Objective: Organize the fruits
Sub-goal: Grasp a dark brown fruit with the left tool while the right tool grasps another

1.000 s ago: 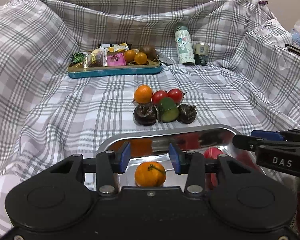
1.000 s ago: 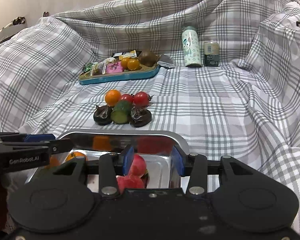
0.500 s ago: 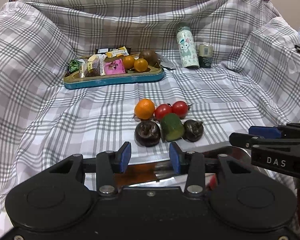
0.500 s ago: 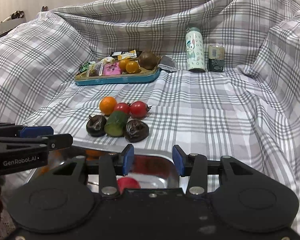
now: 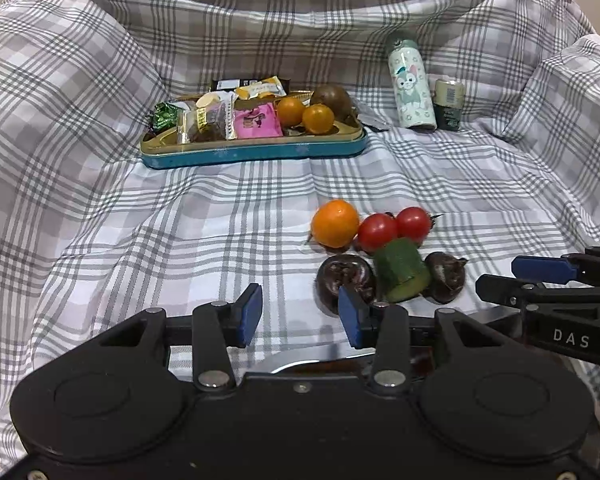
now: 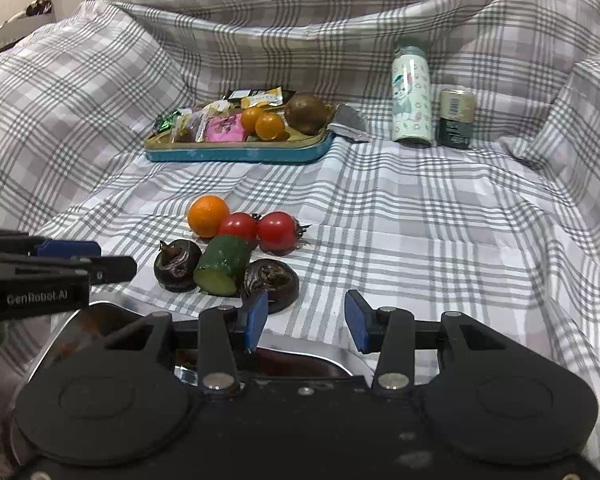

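A cluster of produce lies on the checked cloth: an orange, two red tomatoes, a green cucumber piece and two dark water chestnuts. My left gripper hovers just before the cluster, open, with only cloth between its blue pads. In the right wrist view the orange, cucumber piece and nearest chestnut sit just ahead of my right gripper, which is open and empty. The steel tray lies under both grippers, its inside hidden.
At the back, a teal tin holds snack packets, two small oranges and a brown fruit. A patterned bottle and a small can stand to its right. Draped cloth rises on all sides.
Both grippers have moved forward from above the steel tray toward the produce cluster. The fruit in the tray has slipped out of view beneath them. The jaws kept the same gap.
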{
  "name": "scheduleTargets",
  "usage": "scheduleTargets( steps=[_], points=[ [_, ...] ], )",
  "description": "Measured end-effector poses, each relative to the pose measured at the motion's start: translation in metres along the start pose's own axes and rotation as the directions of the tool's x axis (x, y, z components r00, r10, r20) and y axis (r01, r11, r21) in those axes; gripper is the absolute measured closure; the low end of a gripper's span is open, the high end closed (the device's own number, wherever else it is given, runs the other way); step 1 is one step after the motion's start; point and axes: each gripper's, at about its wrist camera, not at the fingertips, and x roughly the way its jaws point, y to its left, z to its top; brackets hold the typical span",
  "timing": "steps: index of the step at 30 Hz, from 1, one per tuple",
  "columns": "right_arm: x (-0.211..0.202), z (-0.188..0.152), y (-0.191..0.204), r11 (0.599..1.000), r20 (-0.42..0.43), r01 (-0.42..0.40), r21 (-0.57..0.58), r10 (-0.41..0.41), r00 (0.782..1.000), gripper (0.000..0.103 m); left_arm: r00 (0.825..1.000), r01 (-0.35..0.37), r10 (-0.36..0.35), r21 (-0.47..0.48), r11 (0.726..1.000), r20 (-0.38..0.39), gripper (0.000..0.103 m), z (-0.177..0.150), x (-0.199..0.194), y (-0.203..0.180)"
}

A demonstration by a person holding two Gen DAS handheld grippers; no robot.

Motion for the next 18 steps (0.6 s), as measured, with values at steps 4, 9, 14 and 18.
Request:
scheduleTargets(
  steps=[4,9,14,18],
  points=[
    [0.011,0.002,0.004,0.999,-0.023,-0.019,-0.029,0.018,1.000,0.058,0.999,0.040,-0.041,-0.023,0.999,-0.033,0.053,-0.003,0.008,0.005],
    [0.025,0.006,0.009,0.997,-0.053,-0.040,-0.058,0.037,0.998,0.058,0.999,0.042,-0.043,-0.057,0.997,-0.027,0.053,-0.003,0.010,0.012],
    [0.038,0.010,0.013,0.996,-0.075,-0.057,-0.069,0.052,0.996,0.056,0.999,0.040,-0.042,-0.071,0.997,-0.033,0.053,-0.004,0.014,0.014],
    [0.045,0.014,0.016,0.996,-0.075,-0.060,-0.071,0.054,0.996,0.055,0.998,0.056,-0.058,-0.047,0.997,-0.034,0.053,-0.005,0.014,0.009]
  ],
)
